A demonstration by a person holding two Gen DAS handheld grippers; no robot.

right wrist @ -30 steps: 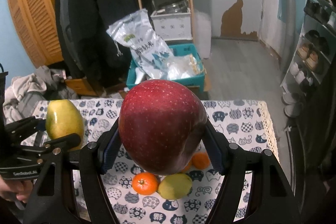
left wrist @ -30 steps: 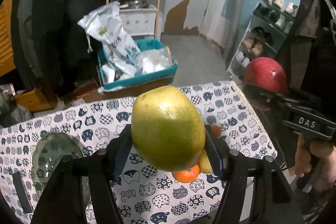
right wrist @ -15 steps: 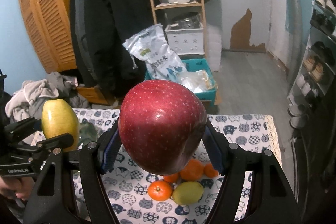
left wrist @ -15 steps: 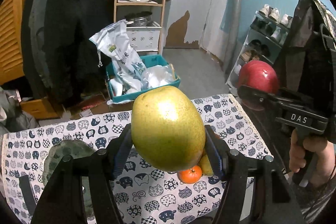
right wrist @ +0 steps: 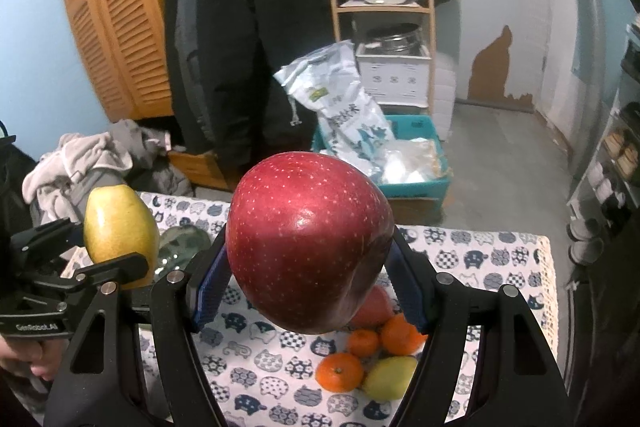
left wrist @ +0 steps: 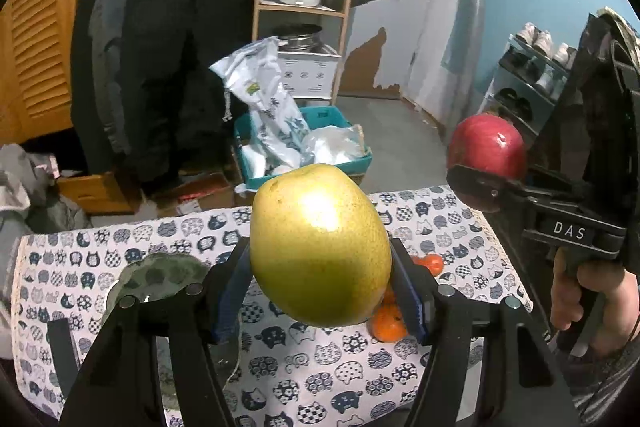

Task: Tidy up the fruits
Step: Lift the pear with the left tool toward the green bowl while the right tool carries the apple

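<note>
My left gripper (left wrist: 320,283) is shut on a yellow-green pear (left wrist: 320,247), held up over the cat-print tablecloth (left wrist: 312,375). My right gripper (right wrist: 308,287) is shut on a big red apple (right wrist: 308,239), also lifted above the table. Each gripper shows in the other's view: the apple (left wrist: 486,147) at the right, the pear (right wrist: 120,231) at the left. On the cloth lie several tangerines (right wrist: 340,371), a lemon (right wrist: 390,377) and a reddish fruit (right wrist: 374,307) partly hidden behind the apple. A dark green glass plate (left wrist: 160,279) sits on the table's left side.
A person's hand (left wrist: 584,295) grips the right tool's handle. Beyond the table's far edge stand a teal crate (right wrist: 416,183) with plastic bags, a wooden shelf (right wrist: 380,7) with a pot, a hanging black coat (right wrist: 240,27) and a shoe rack (left wrist: 532,79).
Both grippers have pulled back and risen with their fruit; the table and plate sit lower and farther in both views, and more of the room behind shows.
</note>
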